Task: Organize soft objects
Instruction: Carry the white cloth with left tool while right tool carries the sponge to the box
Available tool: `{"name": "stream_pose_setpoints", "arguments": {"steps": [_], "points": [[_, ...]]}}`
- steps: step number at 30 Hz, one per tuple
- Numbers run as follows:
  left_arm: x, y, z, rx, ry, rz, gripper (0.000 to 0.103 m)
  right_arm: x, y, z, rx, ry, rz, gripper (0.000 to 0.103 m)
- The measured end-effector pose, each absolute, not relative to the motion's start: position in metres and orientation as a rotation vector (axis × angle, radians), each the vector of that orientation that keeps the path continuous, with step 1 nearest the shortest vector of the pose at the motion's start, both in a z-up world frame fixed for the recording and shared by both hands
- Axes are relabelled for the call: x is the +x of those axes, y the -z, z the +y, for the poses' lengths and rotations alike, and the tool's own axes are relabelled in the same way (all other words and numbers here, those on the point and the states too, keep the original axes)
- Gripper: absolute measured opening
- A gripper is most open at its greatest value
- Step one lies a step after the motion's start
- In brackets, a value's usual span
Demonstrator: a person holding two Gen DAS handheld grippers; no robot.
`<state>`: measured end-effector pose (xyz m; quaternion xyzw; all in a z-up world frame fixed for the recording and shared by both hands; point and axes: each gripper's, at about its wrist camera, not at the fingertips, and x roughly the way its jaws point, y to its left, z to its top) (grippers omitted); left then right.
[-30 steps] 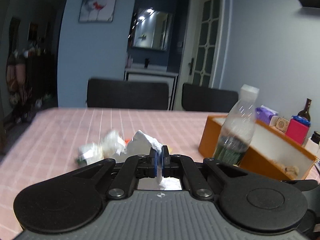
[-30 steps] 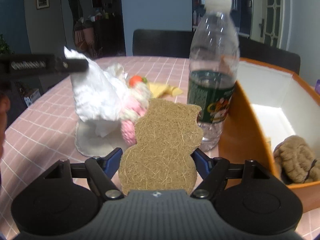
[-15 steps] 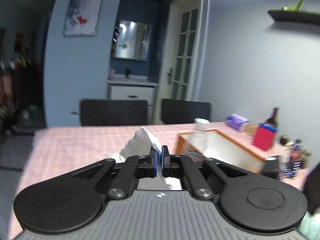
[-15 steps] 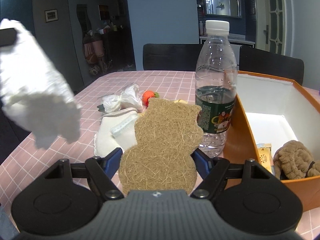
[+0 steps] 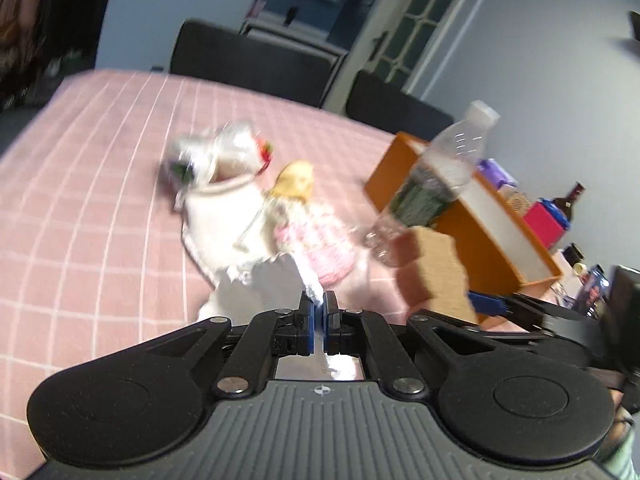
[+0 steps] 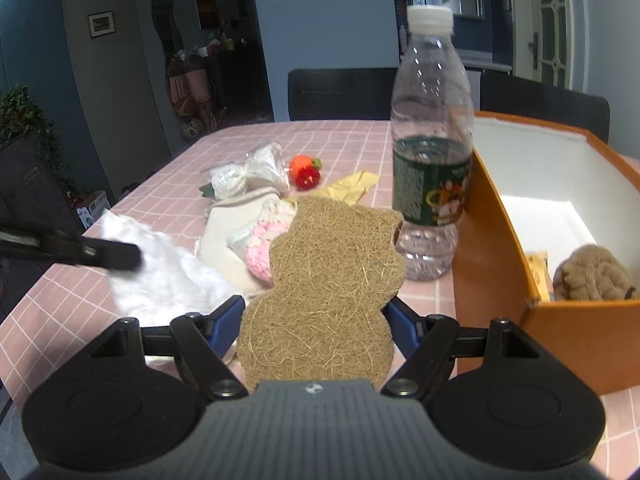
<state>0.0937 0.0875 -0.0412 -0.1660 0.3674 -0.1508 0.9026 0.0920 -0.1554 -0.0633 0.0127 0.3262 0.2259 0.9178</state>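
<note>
My left gripper is shut on a white fluffy cloth, which hangs low over the pink table; it also shows in the right wrist view. My right gripper is shut on a brown bear-shaped fibre pad, held upright left of the orange box. On the table lie a cream cloth, a pink crocheted piece, a wrapped white bundle, a red knitted fruit and a yellow cloth. A brown plush lies in the box.
A clear water bottle stands between the pile and the box. Black chairs stand at the table's far side. A pink container and dark bottles stand beyond the box.
My left gripper lifted the white cloth high off the pile, then swung down and tilted toward the table. The right gripper with the brown pad drew back a little and stayed nearly still.
</note>
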Motion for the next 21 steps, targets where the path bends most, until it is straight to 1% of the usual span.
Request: {"name": "stream_pose_setpoints", "arguments": {"steps": [4, 7, 8, 9, 10, 11, 12, 13, 14, 16, 21], "points": [[0.109, 0.063, 0.090, -0.370, 0.250, 0.786, 0.004, 0.092, 0.069, -0.156, 0.029, -0.464, 0.690, 0.075], [0.109, 0.076, 0.083, -0.288, 0.189, 0.820, 0.004, 0.093, 0.073, -0.154, 0.029, -0.474, 0.701, 0.075], [0.109, 0.079, 0.082, -0.265, 0.171, 0.835, 0.009, 0.093, 0.074, -0.153, 0.029, -0.477, 0.705, 0.075], [0.109, 0.081, 0.081, -0.252, 0.159, 0.844, 0.011, 0.094, 0.075, -0.152, 0.028, -0.481, 0.708, 0.075], [0.107, 0.082, 0.081, -0.239, 0.152, 0.842, 0.014, 0.095, 0.076, -0.152, 0.029, -0.484, 0.712, 0.075], [0.105, 0.081, 0.081, -0.224, 0.140, 0.838, 0.023, 0.096, 0.078, -0.151, 0.029, -0.487, 0.716, 0.075], [0.103, 0.078, 0.079, -0.201, 0.125, 0.830, 0.029, 0.097, 0.079, -0.150, 0.029, -0.488, 0.720, 0.075], [0.100, 0.075, 0.078, -0.178, 0.108, 0.821, 0.044, 0.098, 0.081, -0.149, 0.030, -0.488, 0.723, 0.075], [0.098, 0.072, 0.077, -0.157, 0.093, 0.810, 0.064, 0.098, 0.082, -0.149, 0.031, -0.489, 0.726, 0.075], [0.096, 0.068, 0.077, -0.137, 0.063, 0.795, 0.080, 0.099, 0.083, -0.149, 0.036, -0.492, 0.728, 0.075], [0.106, 0.089, 0.079, -0.184, 0.059, 0.860, 0.081, 0.100, 0.084, -0.148, 0.036, -0.501, 0.726, 0.075]]}}
